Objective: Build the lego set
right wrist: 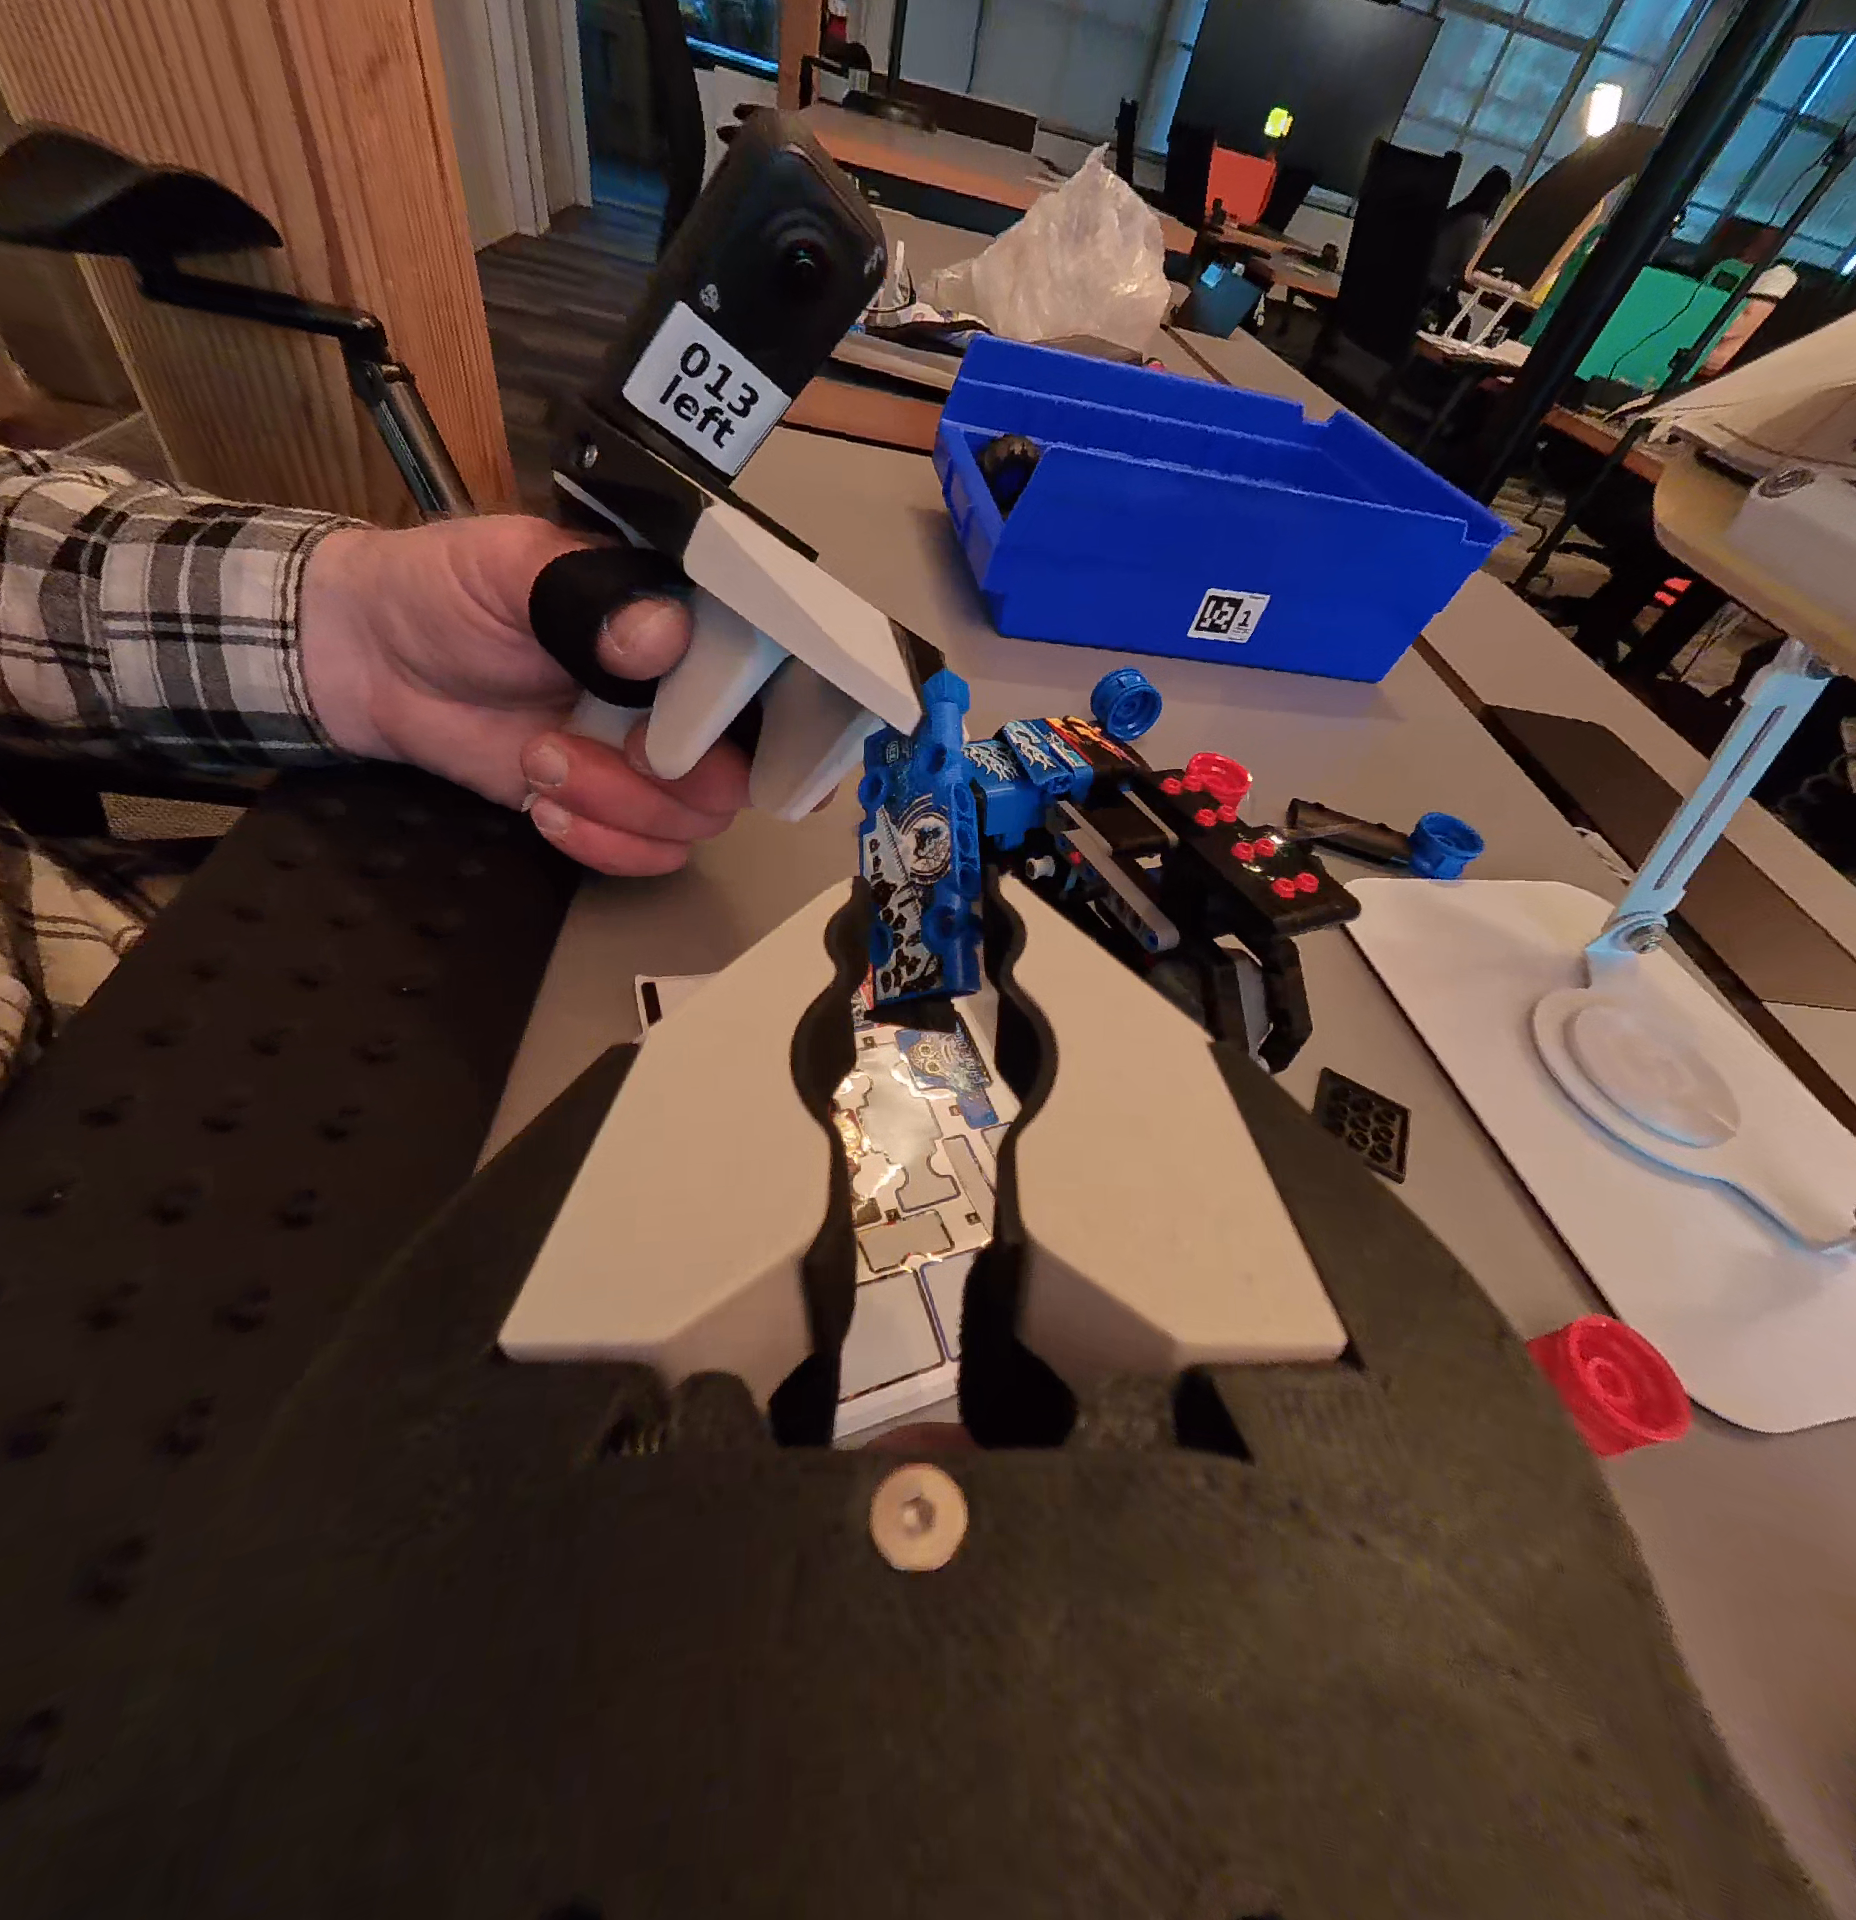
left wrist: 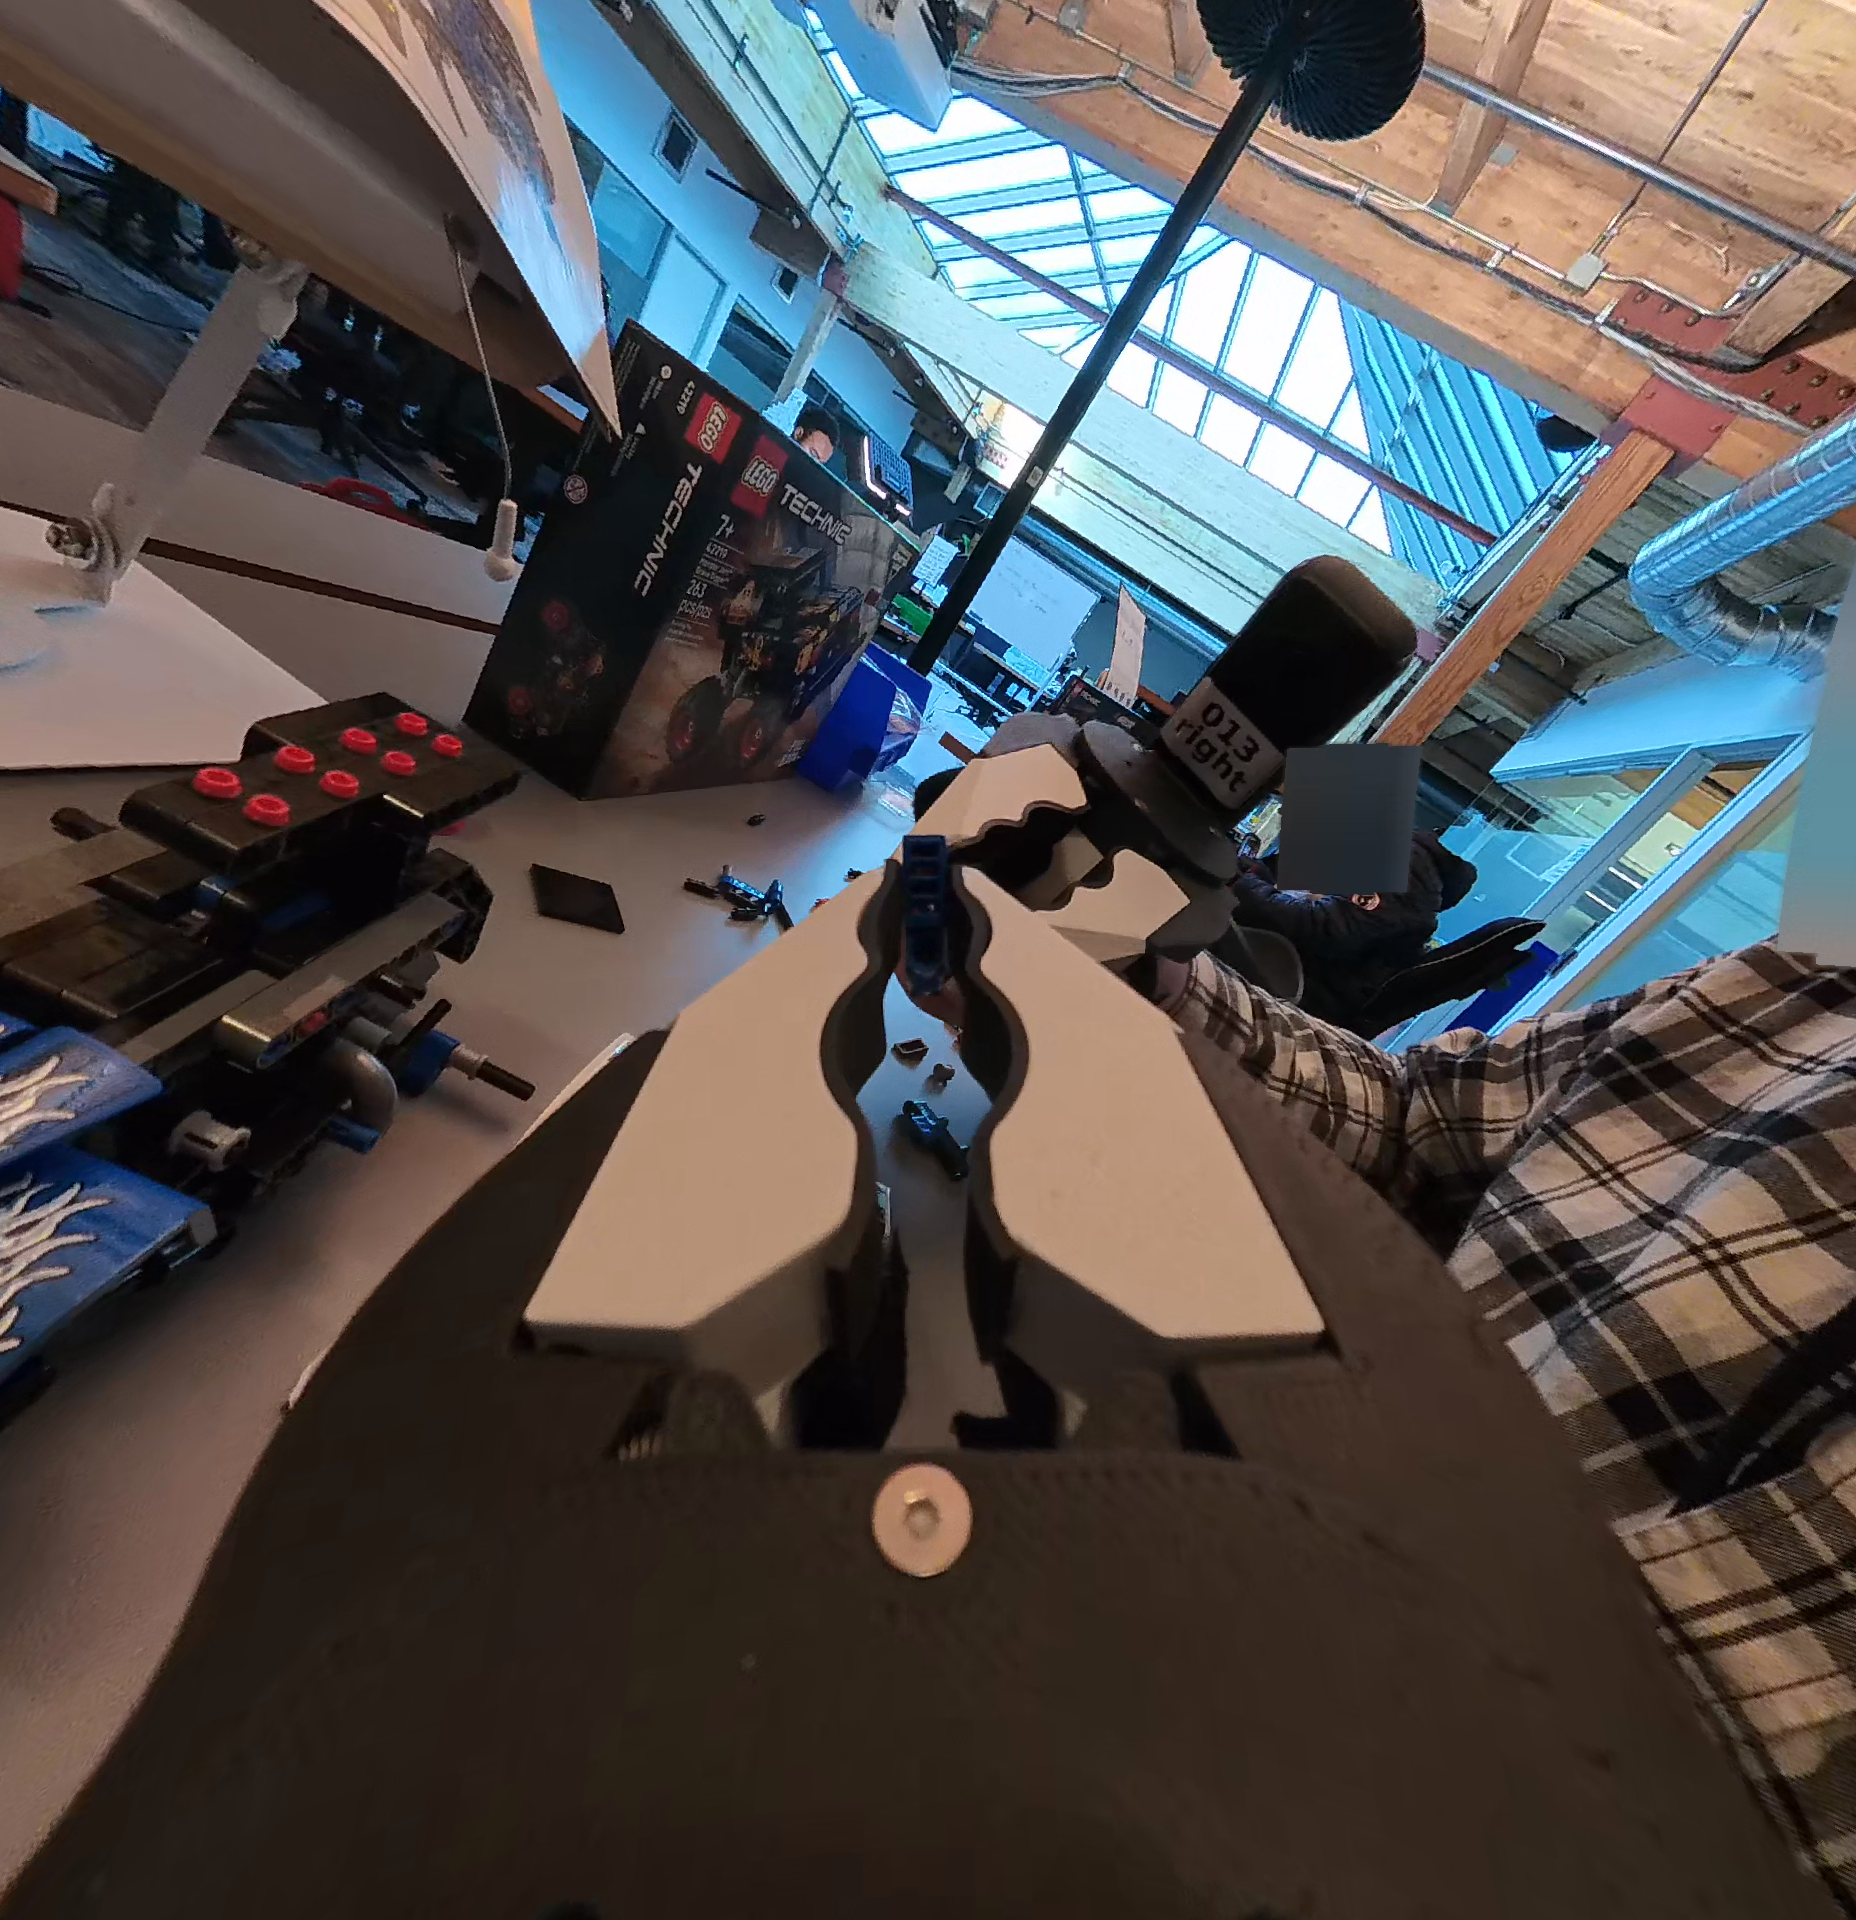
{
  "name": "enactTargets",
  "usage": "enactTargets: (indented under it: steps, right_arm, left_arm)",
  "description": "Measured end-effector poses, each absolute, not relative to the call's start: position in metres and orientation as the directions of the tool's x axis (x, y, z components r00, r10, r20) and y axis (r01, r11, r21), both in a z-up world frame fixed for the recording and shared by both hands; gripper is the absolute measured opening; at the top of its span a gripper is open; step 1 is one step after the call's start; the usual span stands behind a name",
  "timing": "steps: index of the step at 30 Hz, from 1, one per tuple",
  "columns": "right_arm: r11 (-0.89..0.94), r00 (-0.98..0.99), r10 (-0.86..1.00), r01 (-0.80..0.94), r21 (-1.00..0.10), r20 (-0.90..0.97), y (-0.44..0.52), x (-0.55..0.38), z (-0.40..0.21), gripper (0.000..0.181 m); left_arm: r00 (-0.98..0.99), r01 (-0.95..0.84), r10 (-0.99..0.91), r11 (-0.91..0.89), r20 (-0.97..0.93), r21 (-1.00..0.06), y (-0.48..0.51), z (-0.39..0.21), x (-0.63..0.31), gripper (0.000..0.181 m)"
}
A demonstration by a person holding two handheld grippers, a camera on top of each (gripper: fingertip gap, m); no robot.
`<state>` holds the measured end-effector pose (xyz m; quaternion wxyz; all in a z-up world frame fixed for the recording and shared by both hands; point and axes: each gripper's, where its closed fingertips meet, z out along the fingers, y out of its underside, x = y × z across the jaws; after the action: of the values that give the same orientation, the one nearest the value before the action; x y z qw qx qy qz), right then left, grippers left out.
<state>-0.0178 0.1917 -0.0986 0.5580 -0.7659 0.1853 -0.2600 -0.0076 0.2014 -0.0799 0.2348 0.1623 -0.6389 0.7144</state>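
The right gripper (right wrist: 919, 935) is closed on a blue printed panel (right wrist: 919, 904), held upright between its 2 fingers above the sticker sheet (right wrist: 908, 1174). The left gripper (left wrist: 924, 914) is also closed, pinching the top of the same blue assembly, a narrow blue beam (left wrist: 924, 894) (only its edge shows in the left wrist view). The half-built black chassis with red pins (right wrist: 1215, 862) lies on the table just behind, beside the blue bin (right wrist: 1215, 520).

The risk, I think, is that the 2 grippers pull or twist in different directions, so the beam could snap off the panel and fall among the loose pins (left wrist: 934, 1132). Also, too strong a squeeze may shift the piece sideways, because both grips take little surface.
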Motion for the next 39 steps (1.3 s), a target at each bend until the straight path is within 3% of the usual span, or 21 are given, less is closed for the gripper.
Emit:
enactTargets:
  steps: [9, 27, 39]
  right_arm:
    - [-0.401, 0.757, -0.575, 0.070, -0.913, 0.311, 0.192, -0.016, -0.100, 0.028]
    - [-0.593, 0.659, -0.537, 0.149, -0.791, 0.527, 0.196, -0.011, -0.112, 0.026]
    - [-0.599, 0.652, -0.541, 0.146, -0.788, 0.532, 0.195, -0.009, -0.112, 0.025]
  left_arm:
    - [-0.832, -0.552, 0.127, -0.077, 0.540, -0.831, 0.202, -0.080, -0.006, 0.006]
    - [-0.826, -0.559, 0.137, -0.063, 0.547, -0.827, 0.200, -0.082, -0.008, 0.006]
    - [-0.822, -0.562, 0.158, -0.067, 0.547, -0.824, 0.200, -0.079, -0.010, 0.009]
